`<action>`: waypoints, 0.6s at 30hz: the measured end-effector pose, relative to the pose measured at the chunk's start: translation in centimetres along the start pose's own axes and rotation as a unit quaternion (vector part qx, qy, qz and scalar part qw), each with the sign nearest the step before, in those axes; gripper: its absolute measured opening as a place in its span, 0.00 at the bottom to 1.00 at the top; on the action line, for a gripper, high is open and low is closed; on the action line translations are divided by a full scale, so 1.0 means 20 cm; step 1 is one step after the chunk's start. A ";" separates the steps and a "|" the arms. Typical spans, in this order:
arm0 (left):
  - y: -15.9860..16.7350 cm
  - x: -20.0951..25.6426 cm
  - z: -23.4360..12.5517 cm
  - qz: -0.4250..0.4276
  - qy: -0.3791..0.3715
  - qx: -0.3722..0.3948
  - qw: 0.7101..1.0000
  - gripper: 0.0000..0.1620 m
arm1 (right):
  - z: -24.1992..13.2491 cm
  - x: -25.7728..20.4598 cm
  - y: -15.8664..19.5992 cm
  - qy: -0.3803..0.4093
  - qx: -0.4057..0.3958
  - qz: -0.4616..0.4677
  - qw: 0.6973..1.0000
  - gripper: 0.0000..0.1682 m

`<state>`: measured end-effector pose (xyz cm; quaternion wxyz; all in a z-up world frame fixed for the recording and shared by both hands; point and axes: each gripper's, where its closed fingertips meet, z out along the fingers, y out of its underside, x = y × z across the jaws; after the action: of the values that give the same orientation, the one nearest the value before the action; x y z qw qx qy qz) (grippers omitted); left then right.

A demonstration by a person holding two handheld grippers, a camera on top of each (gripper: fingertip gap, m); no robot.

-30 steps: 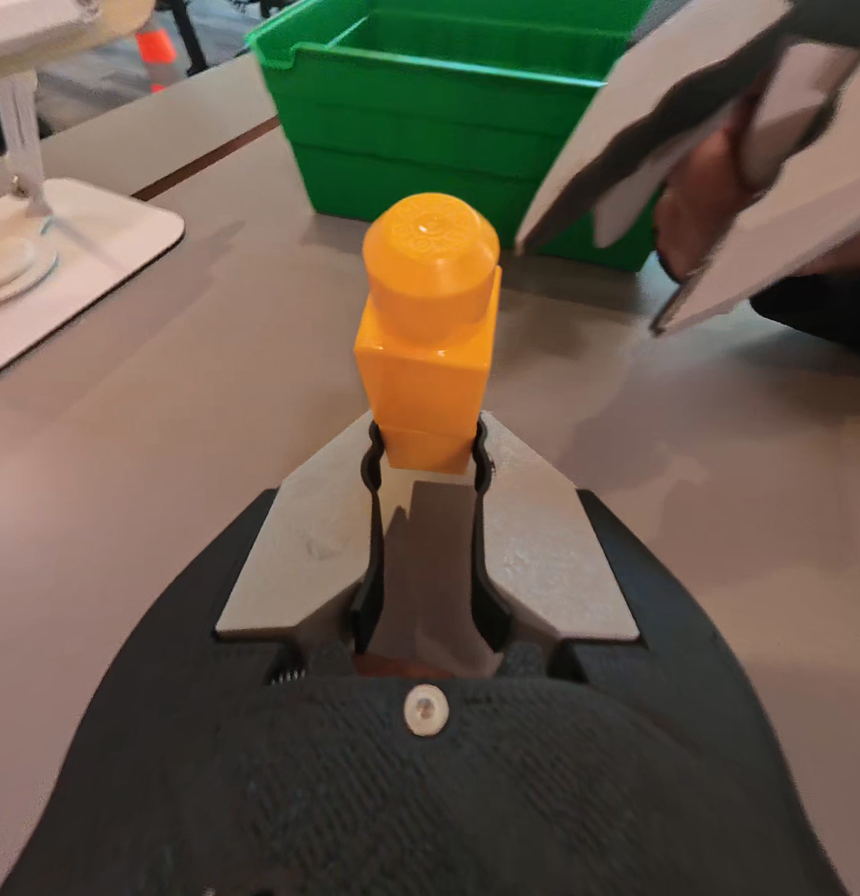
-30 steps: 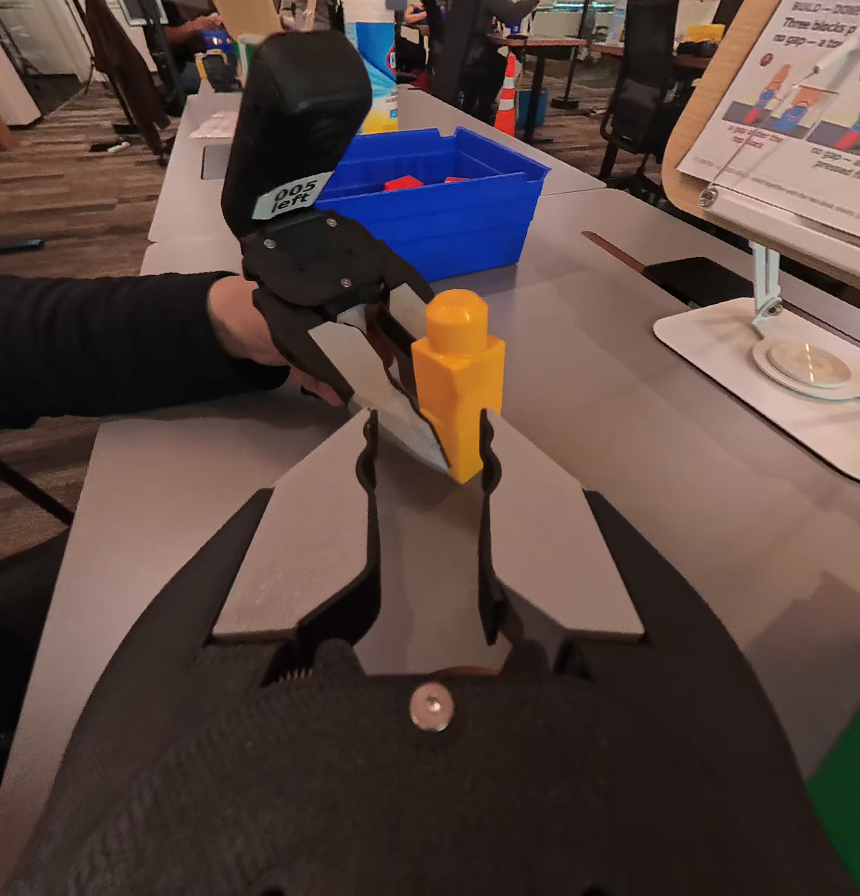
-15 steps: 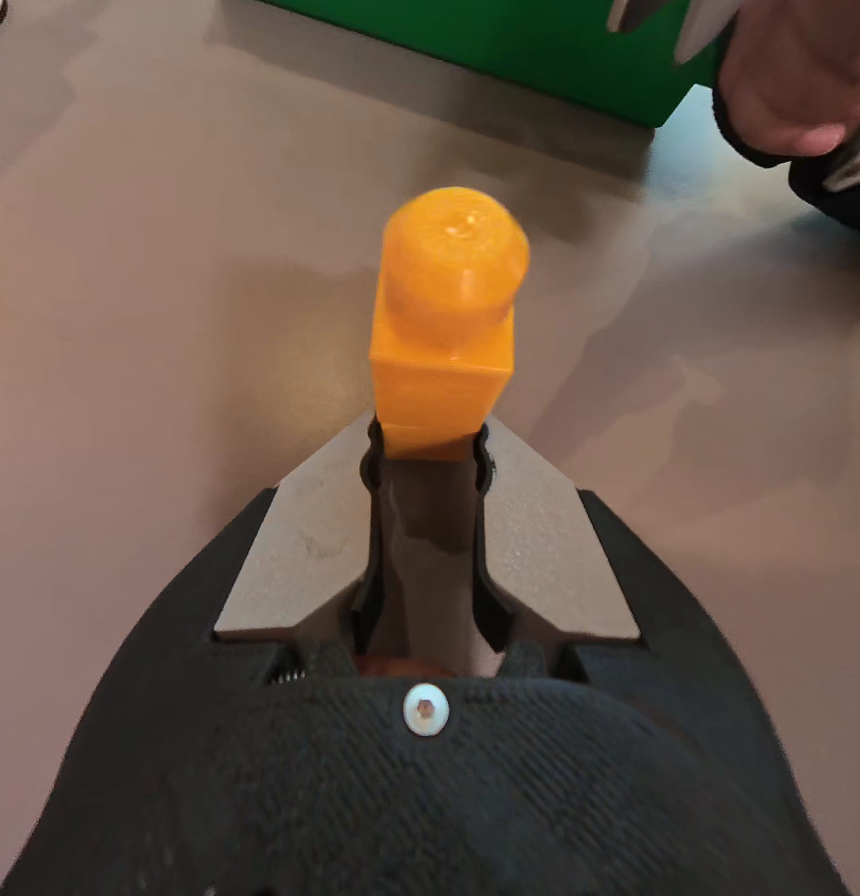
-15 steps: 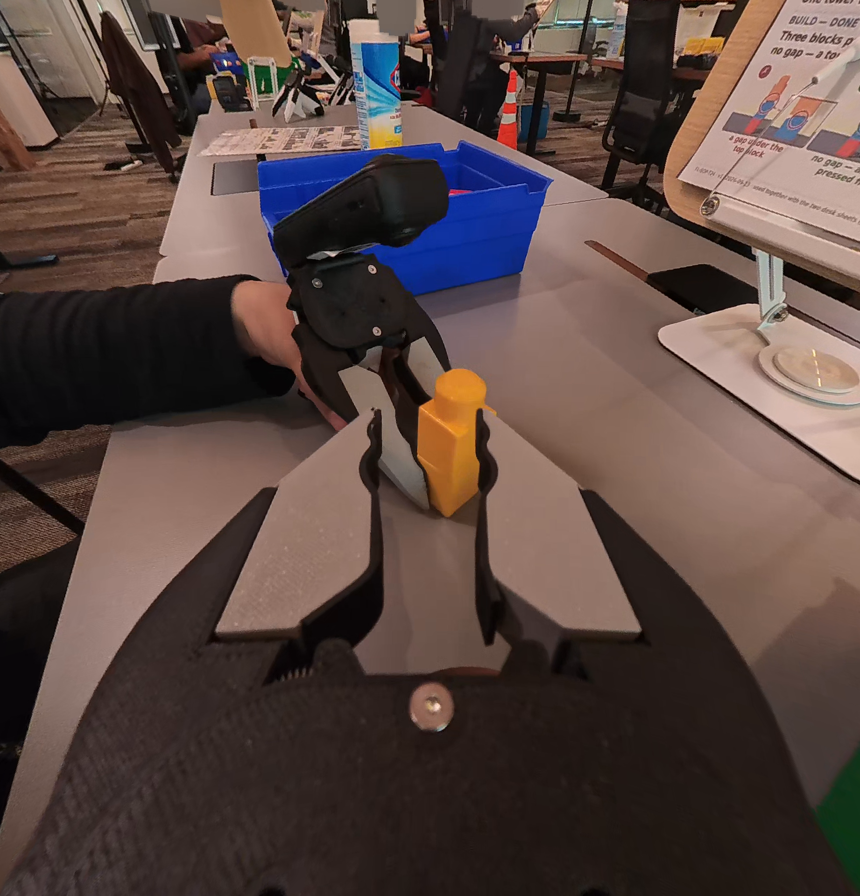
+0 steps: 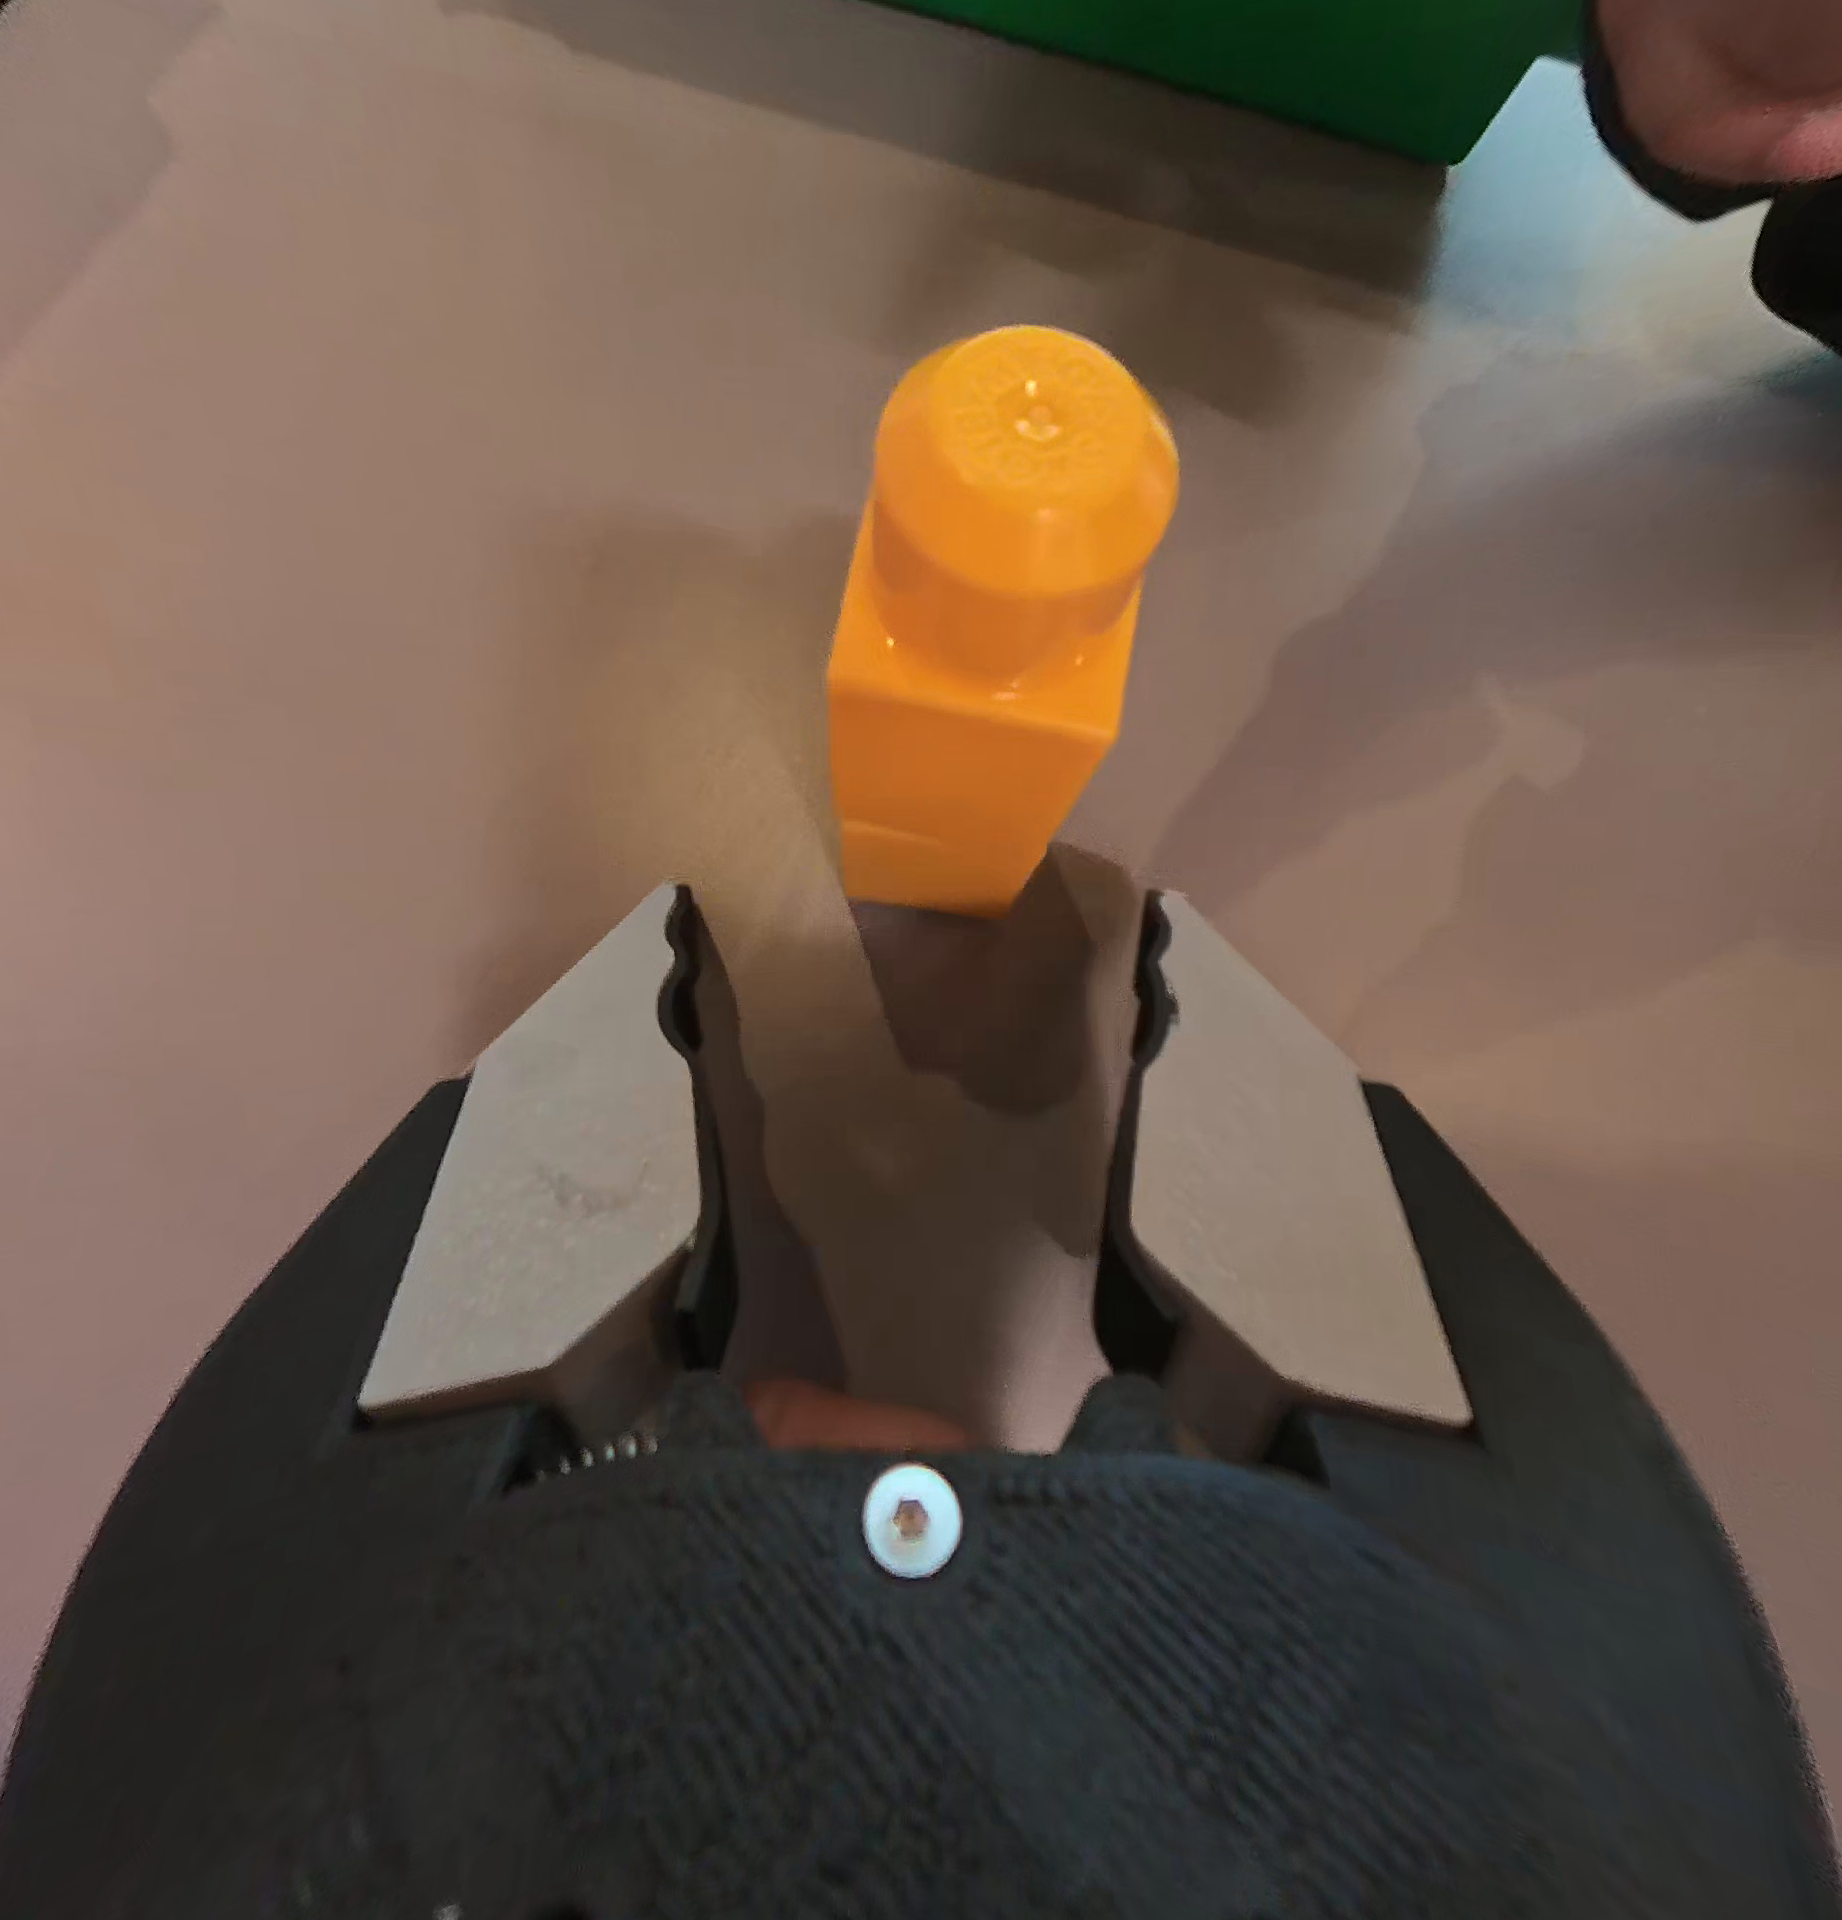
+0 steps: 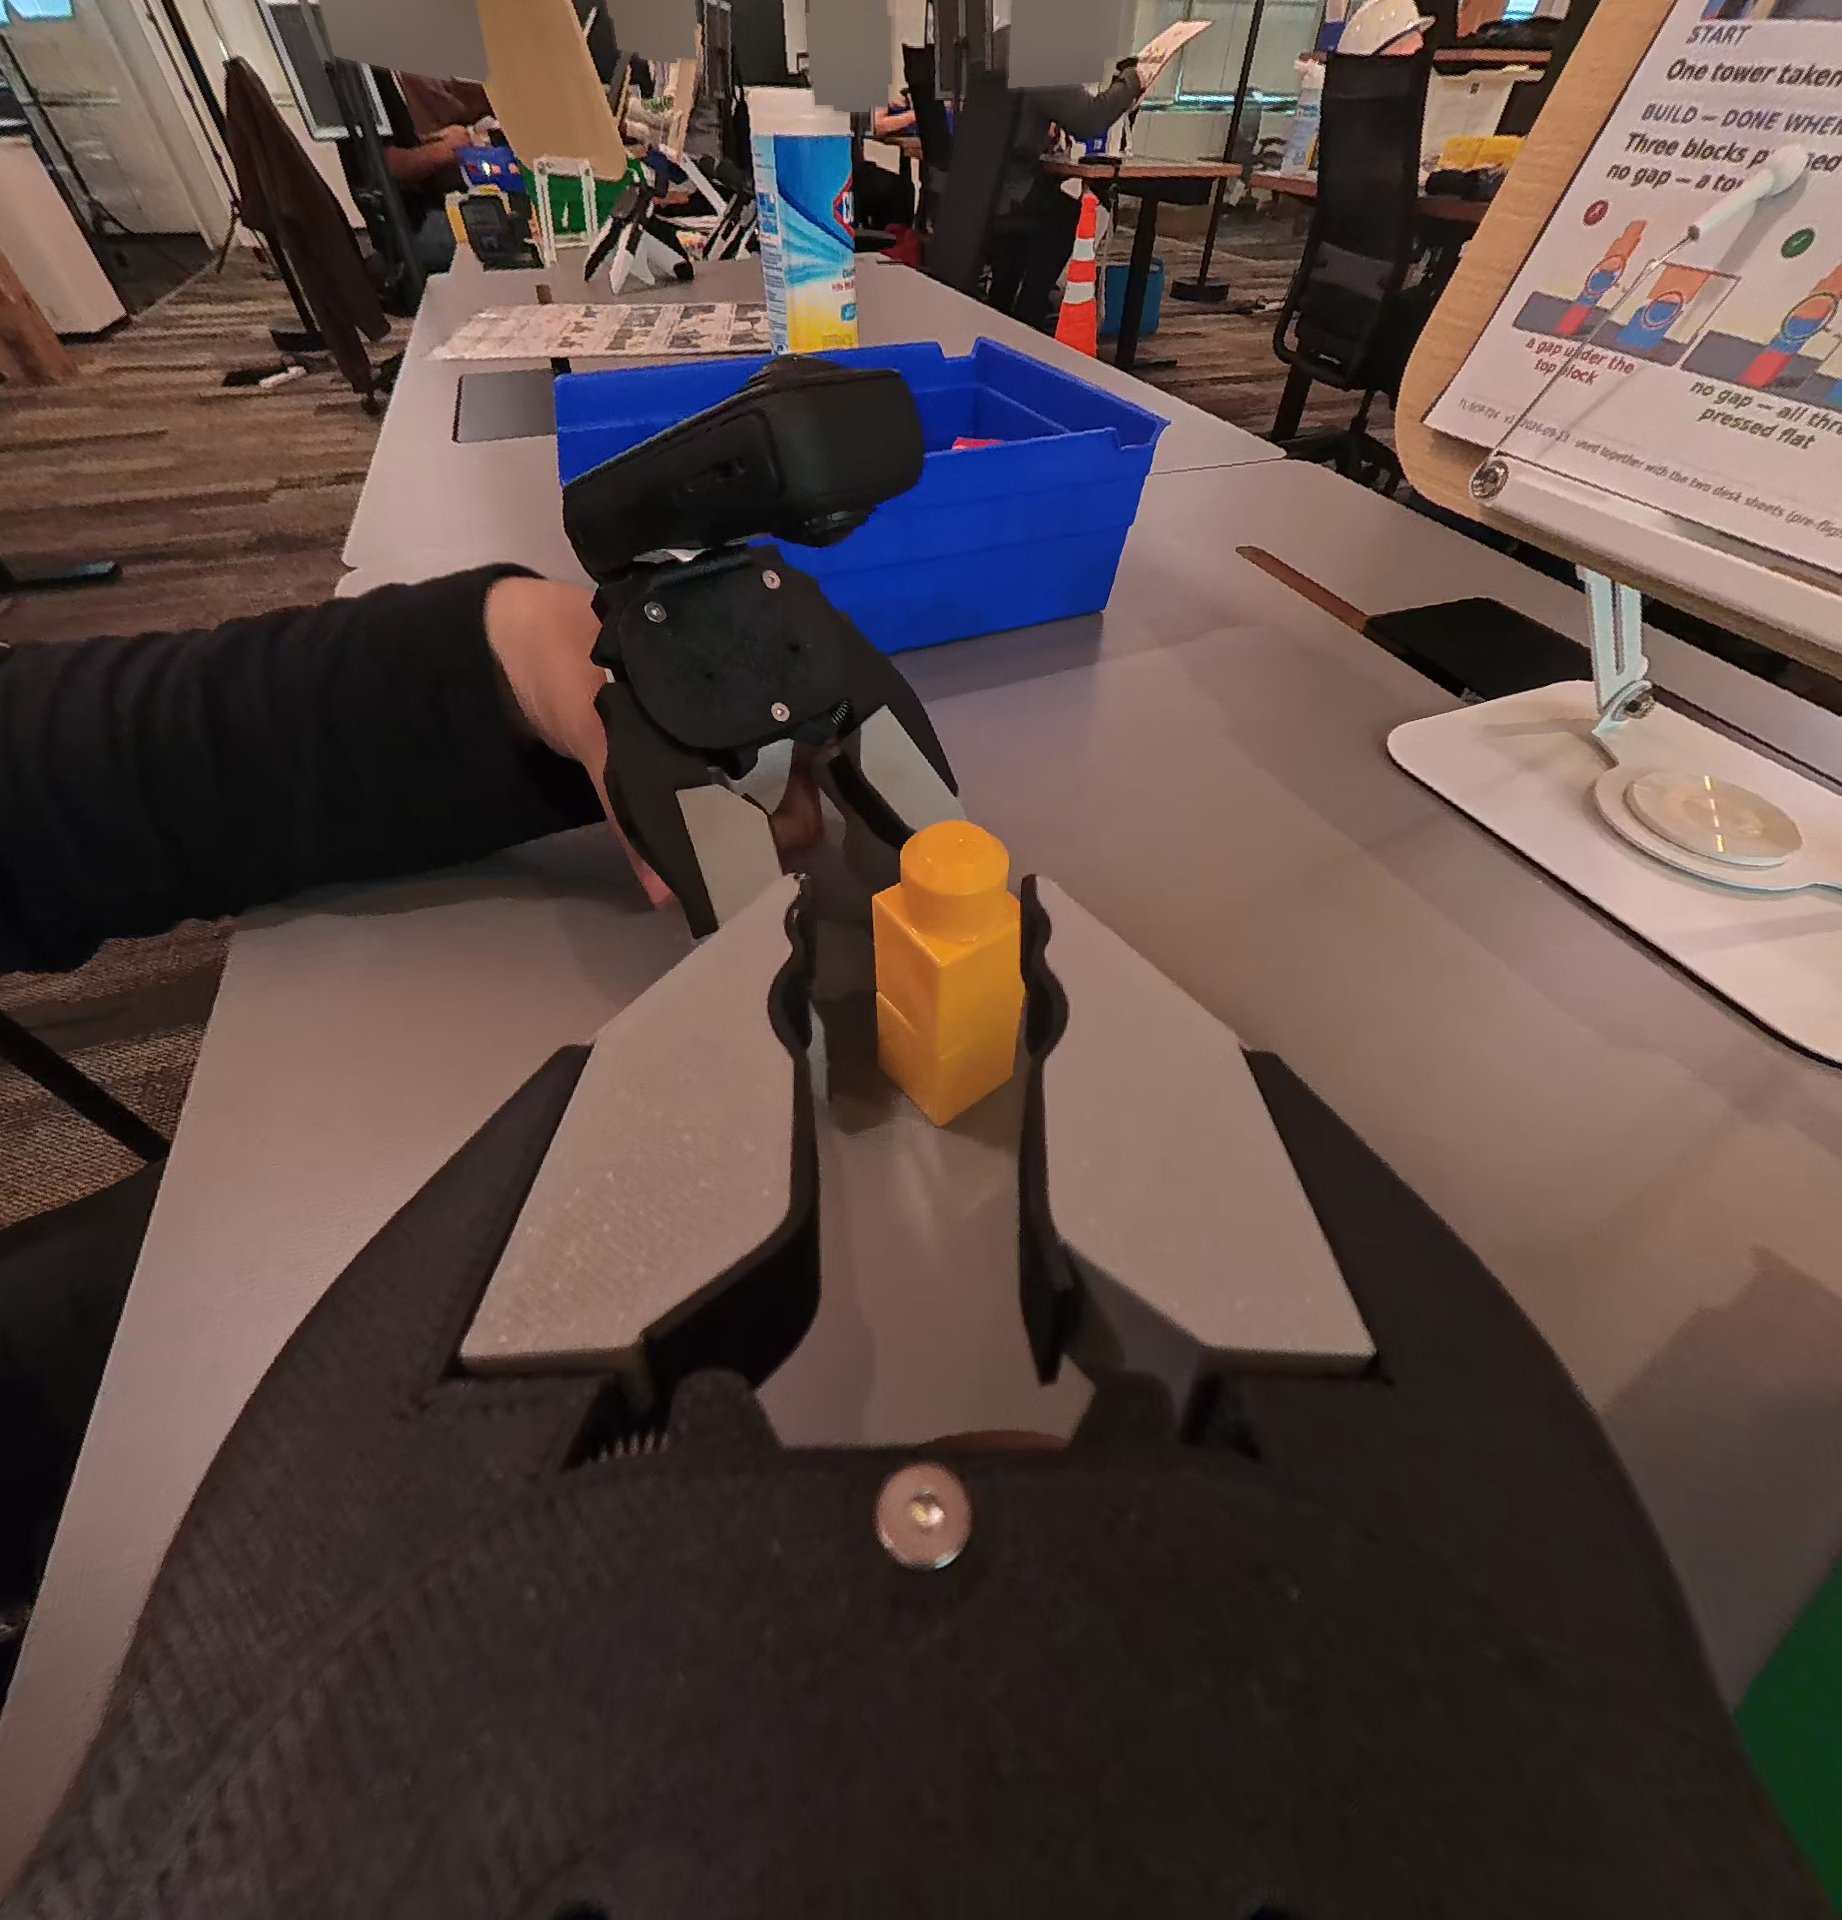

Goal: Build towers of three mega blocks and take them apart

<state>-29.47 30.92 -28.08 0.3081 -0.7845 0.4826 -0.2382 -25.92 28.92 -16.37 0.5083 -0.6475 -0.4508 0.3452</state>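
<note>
An orange tower of two stacked mega blocks (image 5: 958, 769) stands upright on the grey table (image 5: 377, 520). My left gripper (image 5: 917, 914) is open just behind it; both pads are clear of the tower. In the right wrist view the tower (image 6: 948, 997) shows between my fingertips but stands farther off. A gap shows beside the left pad (image 6: 792, 987). My right gripper (image 6: 915, 904) is open and holds nothing. The left gripper (image 6: 782, 862) shows behind the tower with its jaws spread. In the left wrist view only a hand (image 5: 1727, 83) shows at the top right.
A green bin (image 5: 1208, 42) stands beyond the tower. In the right wrist view, a blue bin (image 6: 1000, 540) with a red piece inside sits at the back. An instruction board (image 6: 1675, 260) on a white stand (image 6: 1623, 831) is at the right, with a flat black object (image 6: 1468, 644) near it. There is about 12 cm between the tips of the two grippers.
My left gripper lowered the orange tower to the table, opened and let it go. The tower now stands free. The right gripper stayed open and a little farther back.
</note>
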 end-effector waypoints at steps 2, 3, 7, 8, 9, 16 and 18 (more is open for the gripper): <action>0.01 0.00 -0.03 -0.004 0.005 -0.001 1.000 0.54 | -0.01 0.00 -0.01 0.001 0.007 -0.002 1.000 0.22; 0.02 0.00 -0.05 -0.005 0.005 0.001 1.000 0.54 | -0.02 0.01 -0.02 0.002 0.012 -0.001 1.000 0.22; 0.05 0.02 -0.17 -0.042 0.020 0.037 0.998 0.55 | -0.04 0.02 -0.04 0.000 0.024 0.007 1.000 0.22; 0.06 0.02 -0.21 -0.058 0.022 0.048 0.997 0.56 | -0.04 0.02 -0.03 -0.002 0.024 0.009 1.000 0.22; 0.09 0.02 -0.24 -0.073 0.013 0.056 0.996 0.56 | -0.04 0.03 -0.03 -0.002 0.024 0.012 1.000 0.22; 0.20 -0.07 -0.69 -0.136 -0.122 0.128 0.975 0.50 | -0.03 0.01 -0.03 -0.004 0.021 0.006 1.000 0.22; 0.21 -0.14 -0.92 -0.132 -0.190 0.142 0.962 0.49 | -0.02 0.00 -0.03 -0.004 0.020 0.002 1.000 0.22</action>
<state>-45.64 27.37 -18.40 0.4684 -0.8202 0.2682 -0.1896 -25.64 28.75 -15.68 0.5184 -0.6369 -0.4446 0.3577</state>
